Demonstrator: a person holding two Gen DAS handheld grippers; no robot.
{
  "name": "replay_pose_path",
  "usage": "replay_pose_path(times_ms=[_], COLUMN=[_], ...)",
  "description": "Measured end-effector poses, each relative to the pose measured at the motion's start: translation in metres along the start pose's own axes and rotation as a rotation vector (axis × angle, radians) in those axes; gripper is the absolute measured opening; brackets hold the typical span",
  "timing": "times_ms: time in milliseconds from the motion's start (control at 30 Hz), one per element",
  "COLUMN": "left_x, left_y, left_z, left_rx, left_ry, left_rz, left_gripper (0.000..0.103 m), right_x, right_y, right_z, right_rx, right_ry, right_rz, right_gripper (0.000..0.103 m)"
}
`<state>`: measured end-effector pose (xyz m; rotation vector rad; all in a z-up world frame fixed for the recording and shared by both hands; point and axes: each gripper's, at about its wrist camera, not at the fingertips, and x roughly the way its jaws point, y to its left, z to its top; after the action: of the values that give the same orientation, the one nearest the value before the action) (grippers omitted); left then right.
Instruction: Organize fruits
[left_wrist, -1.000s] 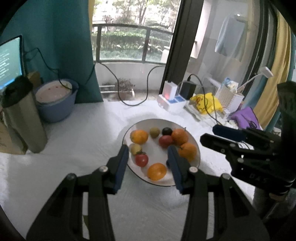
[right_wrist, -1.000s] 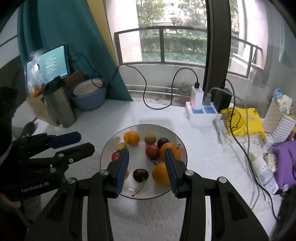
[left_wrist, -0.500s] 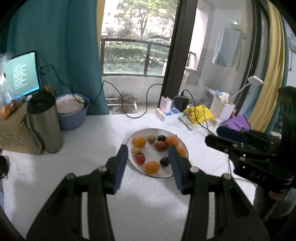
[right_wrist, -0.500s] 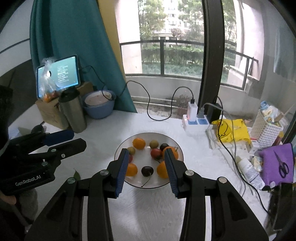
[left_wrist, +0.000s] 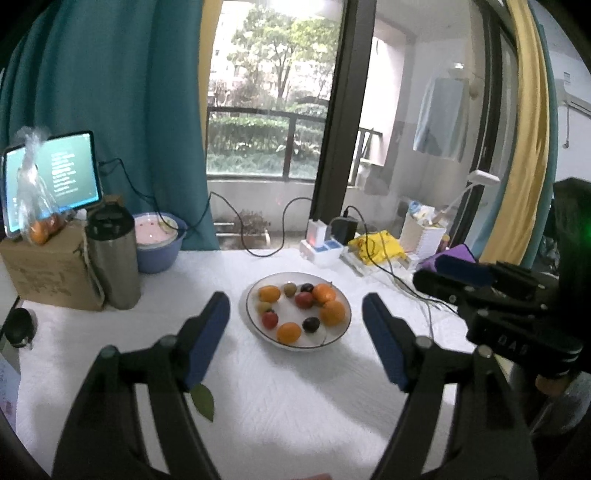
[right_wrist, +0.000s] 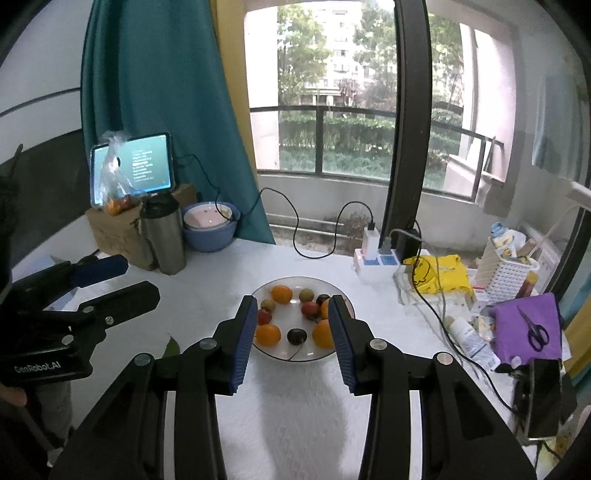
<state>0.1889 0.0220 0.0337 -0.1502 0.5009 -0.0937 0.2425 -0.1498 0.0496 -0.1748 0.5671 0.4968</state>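
Note:
A white plate (left_wrist: 334, 338) (right_wrist: 291, 320) sits mid-table on the white cloth and holds several fruits. Among them are oranges (left_wrist: 332, 313) (right_wrist: 267, 334), red tomatoes (left_wrist: 303, 300), a dark plum (left_wrist: 311, 324) (right_wrist: 296, 335) and small greenish fruits (left_wrist: 290, 288). My left gripper (left_wrist: 295, 306) hovers above and short of the plate; its jaws are opening wide with nothing between them. To its right, my right gripper (right_wrist: 292, 302) is also short of the plate, open to a narrow gap and holding nothing. Each gripper shows at the edge of the other's view.
A steel flask (left_wrist: 112, 258), a blue bowl (left_wrist: 159, 243), a cardboard box (left_wrist: 48, 273) and a tablet (left_wrist: 51, 181) stand at the back left. A power strip (right_wrist: 373, 258) with cables, a yellow bag (right_wrist: 439, 275), a white basket (right_wrist: 509, 273) and scissors (right_wrist: 535, 332) crowd the right. A green leaf (left_wrist: 202, 401) lies near the front.
Both grippers have drawn back and up from the plate, which now looks smaller and farther. The left jaws have spread much wider; the right jaws keep their gap.

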Motion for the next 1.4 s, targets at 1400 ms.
replay_pose_path(times_ms=[1400], left_x=[-0.143], left_y=[-0.041], left_z=[-0.043], left_rx=[0.02], left_ry=[-0.221], left_rz=[0.062], left_gripper=[0.093], right_x=[-0.163], right_y=[0.012], right_z=[-0.054], right_rx=[0.063], right_ry=[-0.23], right_rz=[-0.115], right_gripper=[0.081])
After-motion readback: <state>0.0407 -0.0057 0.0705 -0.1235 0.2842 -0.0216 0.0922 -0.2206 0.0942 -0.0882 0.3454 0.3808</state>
